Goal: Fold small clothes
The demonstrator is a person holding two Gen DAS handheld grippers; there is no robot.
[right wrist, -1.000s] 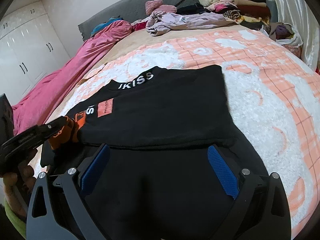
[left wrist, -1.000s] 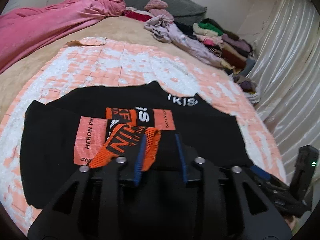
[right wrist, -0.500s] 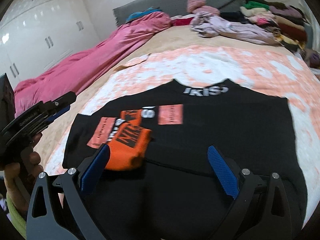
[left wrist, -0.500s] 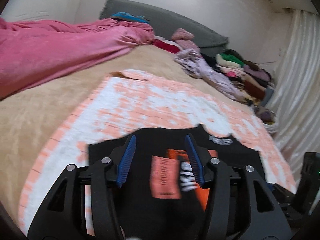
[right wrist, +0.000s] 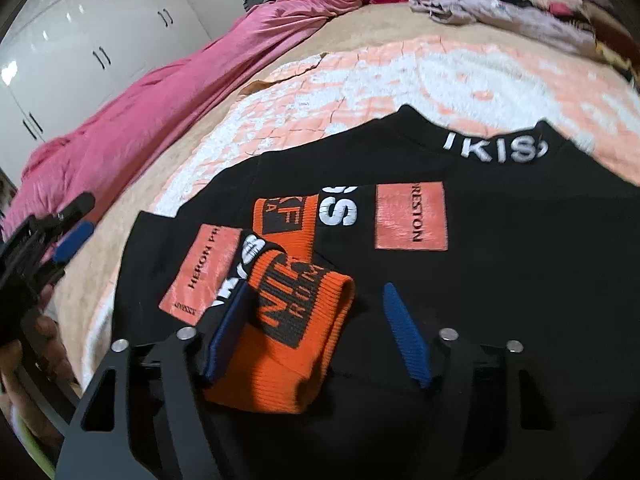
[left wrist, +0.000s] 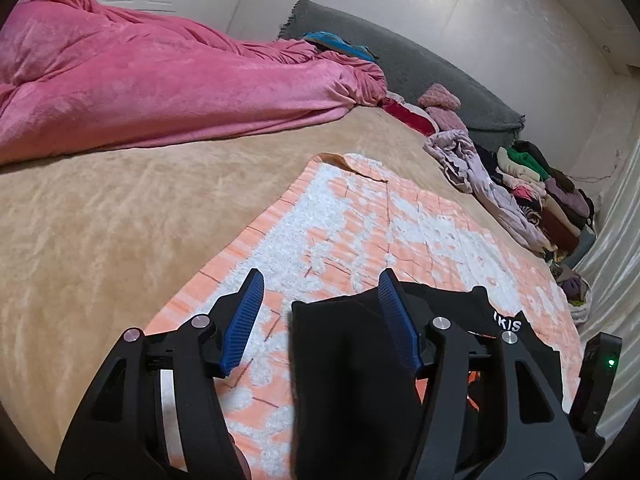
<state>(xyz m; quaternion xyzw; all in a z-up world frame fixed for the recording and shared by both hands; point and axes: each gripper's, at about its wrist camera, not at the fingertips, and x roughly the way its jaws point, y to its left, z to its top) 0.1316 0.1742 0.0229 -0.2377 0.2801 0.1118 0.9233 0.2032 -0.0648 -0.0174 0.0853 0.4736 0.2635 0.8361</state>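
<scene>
A black sweater (right wrist: 500, 292) with white collar lettering and orange patches lies flat on the peach-and-white quilt (right wrist: 400, 80). Its orange ribbed cuff (right wrist: 292, 344) is folded onto the chest. My right gripper (right wrist: 316, 332) is open, low over the sweater, with the cuff lying between its fingers. My left gripper (left wrist: 320, 316) is open and empty, raised over the sweater's left edge (left wrist: 344, 368); it also shows at the left of the right wrist view (right wrist: 68, 228).
A pink blanket (left wrist: 140, 76) lies along the far left of the tan bed cover (left wrist: 100, 240). A heap of loose clothes (left wrist: 532, 184) lines the far right by the curtain. A grey headboard cushion (left wrist: 420, 64) and white wardrobes (right wrist: 80, 40) stand behind.
My left gripper let go of the orange cuff, opened and pulled back to the left. My right gripper moved left over the sweater to the dropped cuff.
</scene>
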